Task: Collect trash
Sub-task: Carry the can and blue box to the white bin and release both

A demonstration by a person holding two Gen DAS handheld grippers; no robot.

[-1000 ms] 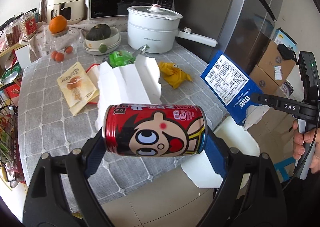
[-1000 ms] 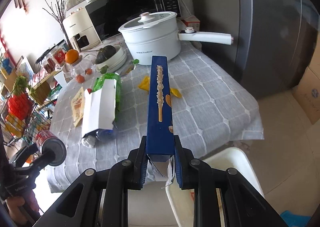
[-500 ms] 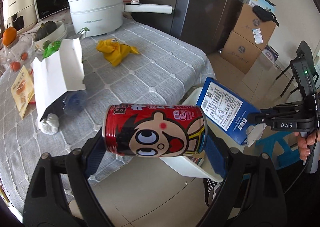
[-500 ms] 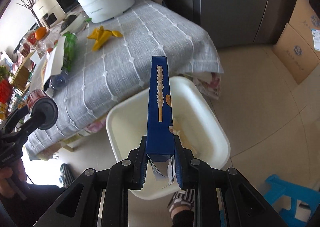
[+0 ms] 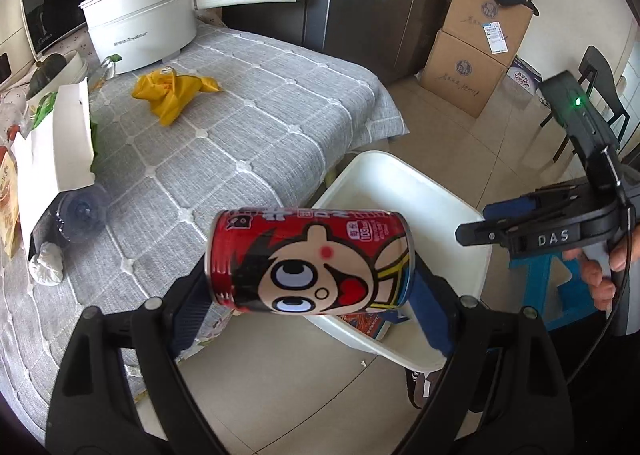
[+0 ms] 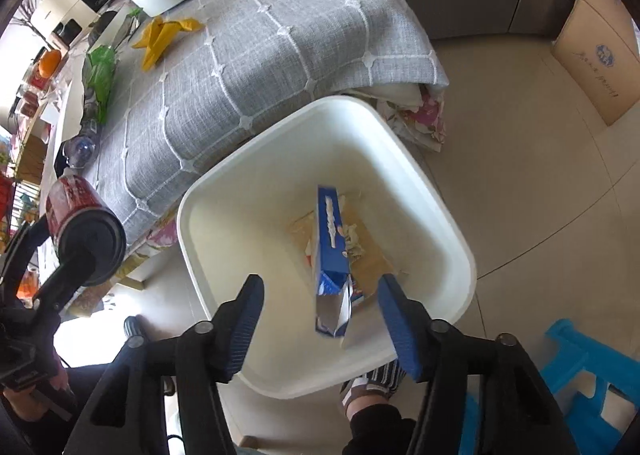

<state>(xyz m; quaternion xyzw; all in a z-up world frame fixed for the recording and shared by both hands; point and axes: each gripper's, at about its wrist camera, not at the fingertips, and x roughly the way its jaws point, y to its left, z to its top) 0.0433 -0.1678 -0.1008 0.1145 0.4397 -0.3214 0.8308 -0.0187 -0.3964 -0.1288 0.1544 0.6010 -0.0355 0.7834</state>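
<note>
The left gripper holds a red can sideways, with one finger pressing on each end. Past the fingers, a white bin sits on the floor beside a table with a grey cloth. Off to the right of the fingers, the right gripper hangs over the bin, held by a hand

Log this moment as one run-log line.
left gripper: shut on red can | right gripper: jaws just opened, blue box free above white bin | next, likely: drop can
</note>
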